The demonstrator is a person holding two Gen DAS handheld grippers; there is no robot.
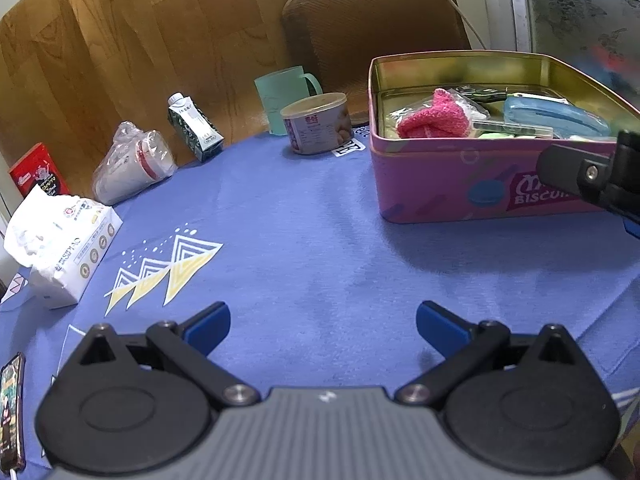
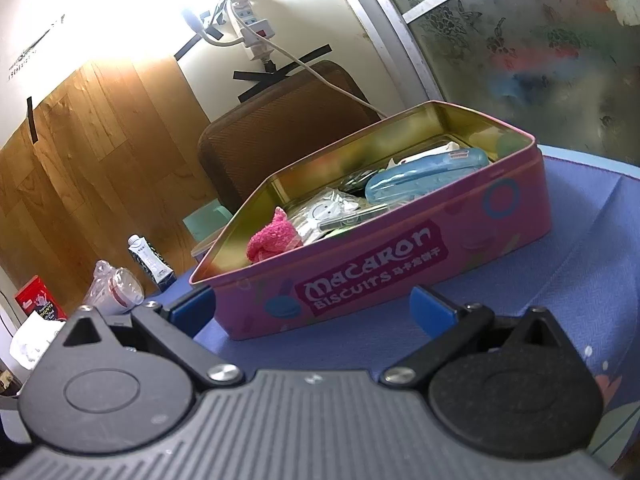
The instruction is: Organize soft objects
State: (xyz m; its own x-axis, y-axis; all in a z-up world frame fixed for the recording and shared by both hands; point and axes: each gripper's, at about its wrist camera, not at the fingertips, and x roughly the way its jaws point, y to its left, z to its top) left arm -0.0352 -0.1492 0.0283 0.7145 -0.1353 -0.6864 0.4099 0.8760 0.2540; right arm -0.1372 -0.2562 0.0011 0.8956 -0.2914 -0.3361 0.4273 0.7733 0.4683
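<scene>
Left wrist view is being filled by the blue tablecloth point(image 1: 304, 240), over which the left gripper point(image 1: 323, 326) is being held with its blue-tipped fingers spread wide and nothing between them. A phone point(image 1: 11, 408) at the near left edge, a tissue pack point(image 1: 60, 248), a tin can point(image 1: 316, 122) and a green mug point(image 1: 286, 96) are being shown fully only here. Part of the right gripper point(image 1: 592, 178) is being seen at the right edge, in front of the tin's near wall.

In the right wrist view, the right gripper point(image 2: 312, 308) is being held with fingers released and empty, close to the near left corner of the pink biscuit tin point(image 2: 400, 268). A power strip point(image 2: 252, 20) taped to the wall and its cable are being shown only there.

One pink fuzzy sock point(image 1: 434, 118), the soft thing of the task, is lying inside the tin at its left end, beside plastic packets and one blue case point(image 1: 556, 116). One milk carton point(image 1: 194, 128), one bag of wrapped cups point(image 1: 134, 168) and one red box point(image 1: 34, 170) are being seen along the far left of the table.

The table is being covered by a blue printed cloth. A brown chair back point(image 1: 376, 28) is standing behind it, with wood-patterned panelling on the wall at the left and a frosted patterned glass door point(image 2: 520, 40) at the right.
</scene>
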